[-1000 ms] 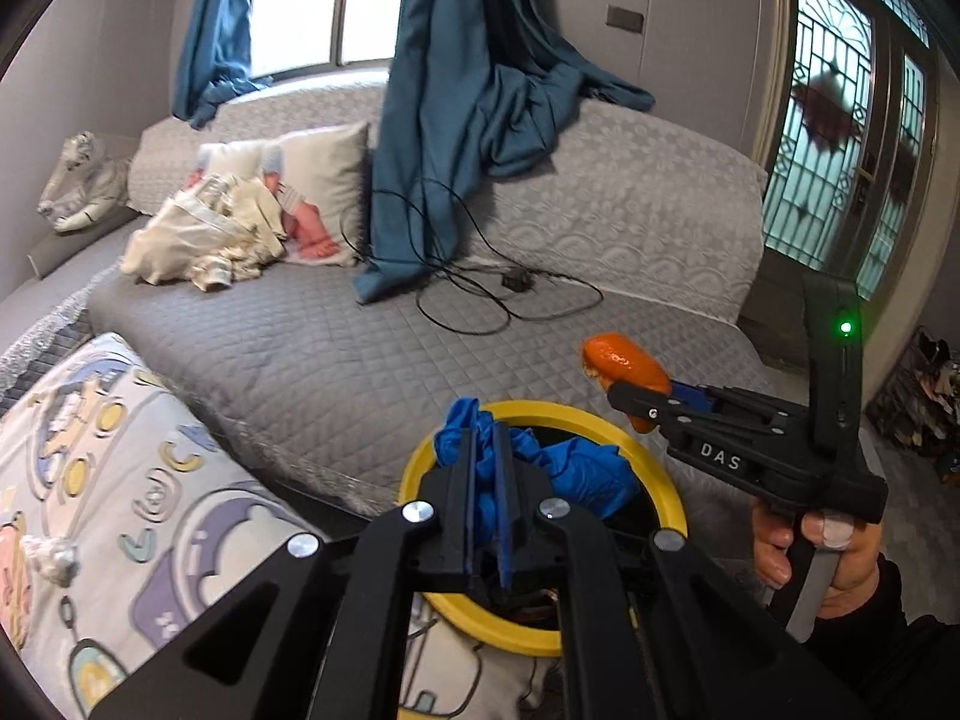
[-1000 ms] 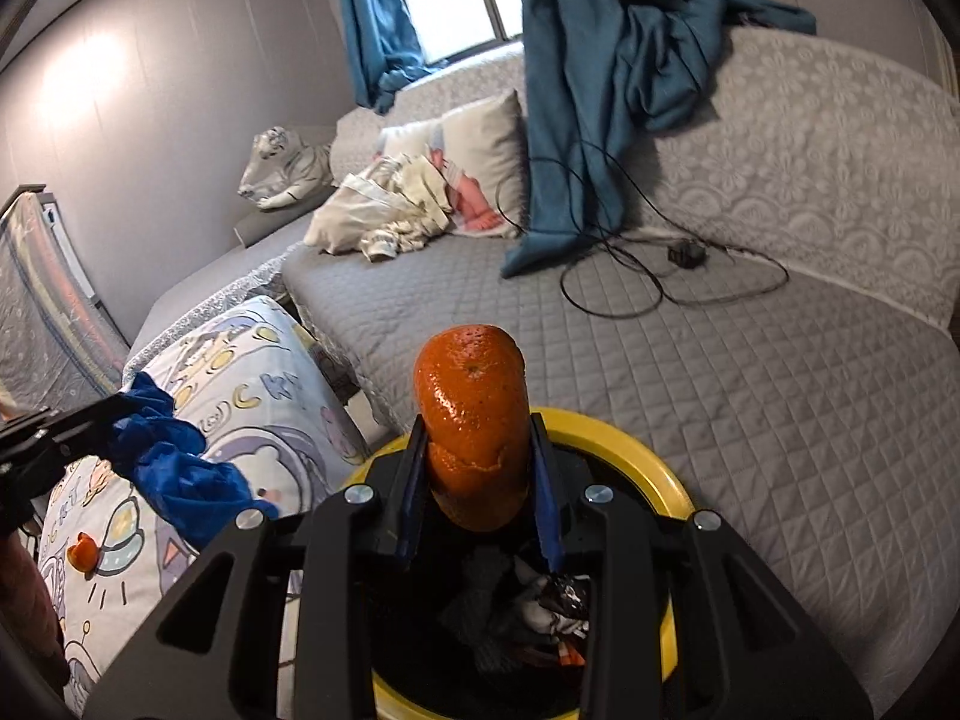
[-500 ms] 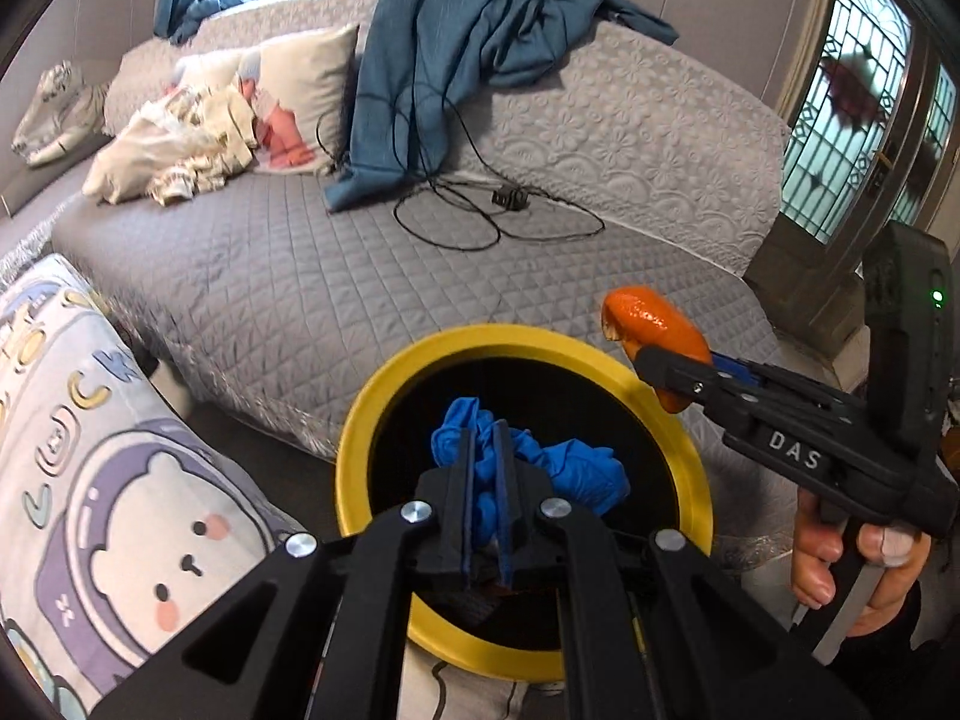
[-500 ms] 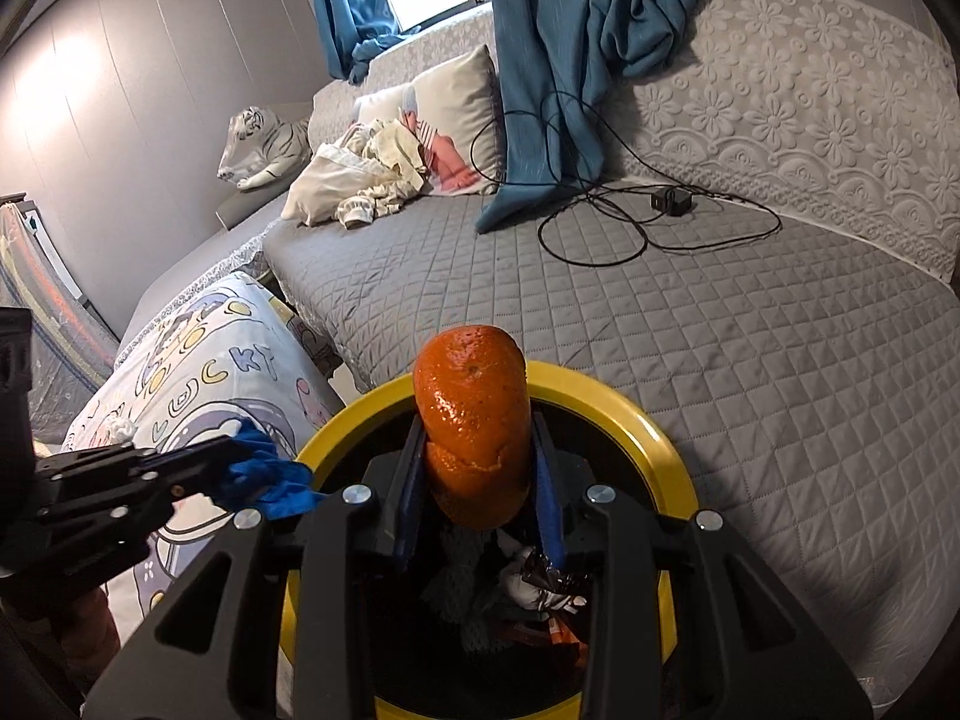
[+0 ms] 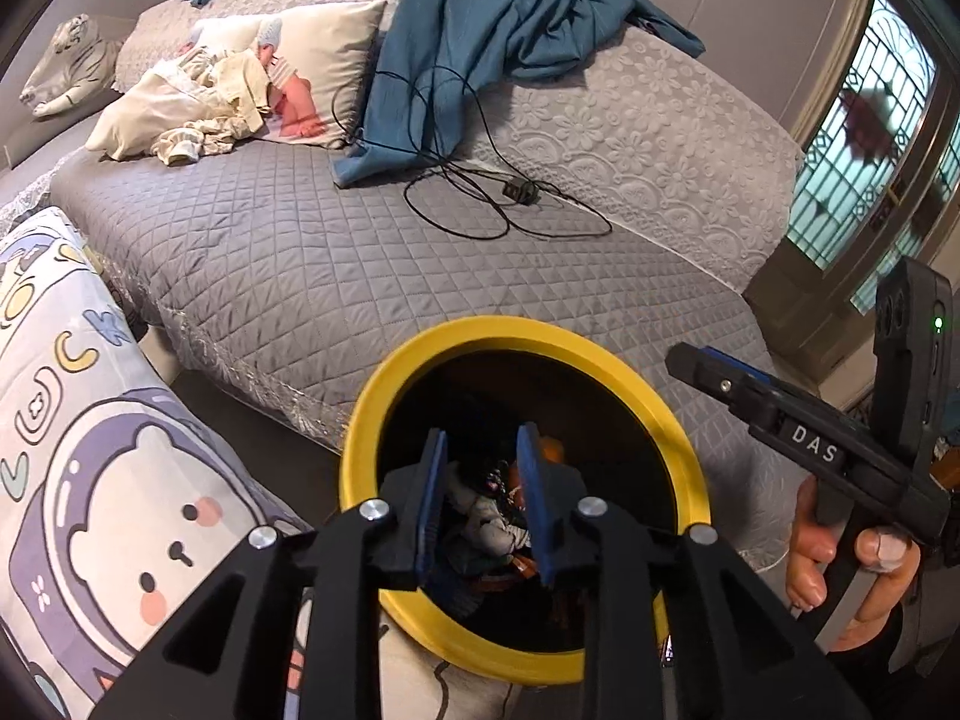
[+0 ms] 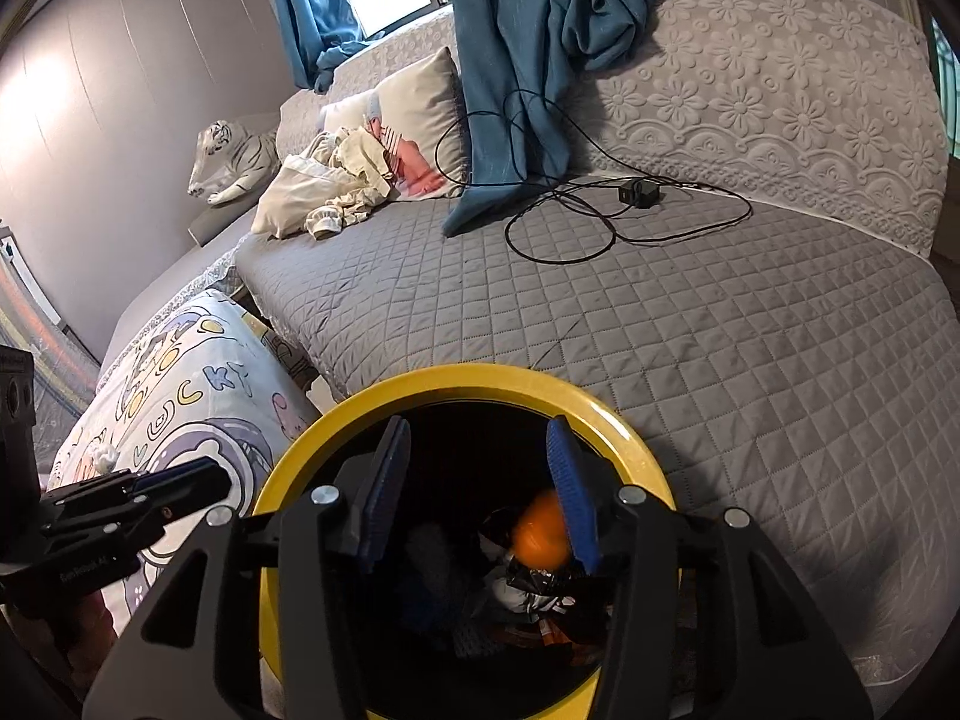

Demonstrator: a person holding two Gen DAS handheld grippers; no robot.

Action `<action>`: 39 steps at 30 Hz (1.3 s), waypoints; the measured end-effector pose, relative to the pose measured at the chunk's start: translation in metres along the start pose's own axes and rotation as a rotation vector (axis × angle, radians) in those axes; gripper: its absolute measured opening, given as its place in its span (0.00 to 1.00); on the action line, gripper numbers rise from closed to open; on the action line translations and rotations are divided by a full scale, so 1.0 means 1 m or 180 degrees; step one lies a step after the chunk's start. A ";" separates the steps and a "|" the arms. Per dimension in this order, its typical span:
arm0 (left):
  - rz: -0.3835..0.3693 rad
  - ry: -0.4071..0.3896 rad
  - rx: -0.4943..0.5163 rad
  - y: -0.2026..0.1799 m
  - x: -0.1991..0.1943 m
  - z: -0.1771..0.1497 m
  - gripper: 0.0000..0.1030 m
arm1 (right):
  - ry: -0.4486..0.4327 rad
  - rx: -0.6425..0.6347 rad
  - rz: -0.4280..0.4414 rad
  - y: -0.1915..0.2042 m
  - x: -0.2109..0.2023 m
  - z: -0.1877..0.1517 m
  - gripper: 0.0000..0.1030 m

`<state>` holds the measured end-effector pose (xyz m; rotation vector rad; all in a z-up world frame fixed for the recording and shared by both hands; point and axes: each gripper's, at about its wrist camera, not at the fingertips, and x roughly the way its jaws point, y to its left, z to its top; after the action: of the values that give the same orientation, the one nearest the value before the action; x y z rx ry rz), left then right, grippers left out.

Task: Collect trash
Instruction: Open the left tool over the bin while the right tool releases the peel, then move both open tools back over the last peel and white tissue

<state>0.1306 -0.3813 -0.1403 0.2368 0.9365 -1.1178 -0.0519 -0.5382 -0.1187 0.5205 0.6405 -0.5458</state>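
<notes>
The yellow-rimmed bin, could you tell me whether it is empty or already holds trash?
Holds trash: the yellow-rimmed bin shows crumpled wrappers and an orange piece inside.

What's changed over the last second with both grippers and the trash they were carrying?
Both let go: the left gripper dropped its blue crumpled glove and the right gripper its orange peel, now falling into the yellow-rimmed black bin. Both sets of fingers are opening, nothing between them. The grey quilted sofa is unchanged.

The bin [image 5: 384,396] has a smooth yellow plastic rim with a slight sheen, and the orange [image 6: 540,531] inside looks glossy. The sofa [image 6: 690,324] wears matt grey quilted cloth, its back embossed with flowers, under a soft blue curtain [image 5: 480,18]. Both grippers are matt black plastic with ribbed blue pads [image 6: 570,492] and bright metal screws.
</notes>
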 end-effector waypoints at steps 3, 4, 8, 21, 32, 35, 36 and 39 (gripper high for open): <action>0.0030 -0.0084 -0.0052 0.009 -0.012 0.002 0.23 | -0.0023 -0.0031 0.0009 0.005 -0.003 0.004 0.44; 0.0038 -0.0118 -0.0087 0.014 -0.018 0.003 0.23 | -0.0033 -0.0048 0.0019 0.009 -0.004 0.006 0.44; 0.0159 -0.0266 -0.0214 0.037 -0.045 0.004 0.23 | -0.0118 -0.0152 0.0081 0.028 -0.011 0.015 0.44; 0.0896 -0.0835 -0.0581 0.128 -0.185 -0.027 0.32 | -0.0296 -0.0885 0.0738 0.168 -0.015 0.039 0.49; 0.1533 -0.1139 -0.1037 0.200 -0.289 -0.097 0.62 | -0.0106 -0.1543 0.1431 0.316 0.011 0.025 0.58; 0.1648 -0.1147 -0.1143 0.217 -0.305 -0.120 0.68 | -0.0053 -0.1734 0.1576 0.351 0.020 0.015 0.66; 0.1673 -0.1147 -0.1182 0.222 -0.309 -0.128 0.70 | -0.0034 -0.1793 0.1617 0.361 0.023 0.012 0.67; 0.1675 -0.1126 -0.1293 0.238 -0.317 -0.152 0.73 | 0.0024 -0.1955 0.1744 0.388 0.032 0.001 0.73</action>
<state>0.2152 0.0275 -0.0639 -0.0507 0.7055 -0.4485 0.2079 -0.2621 -0.0314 0.0997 0.6034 0.1769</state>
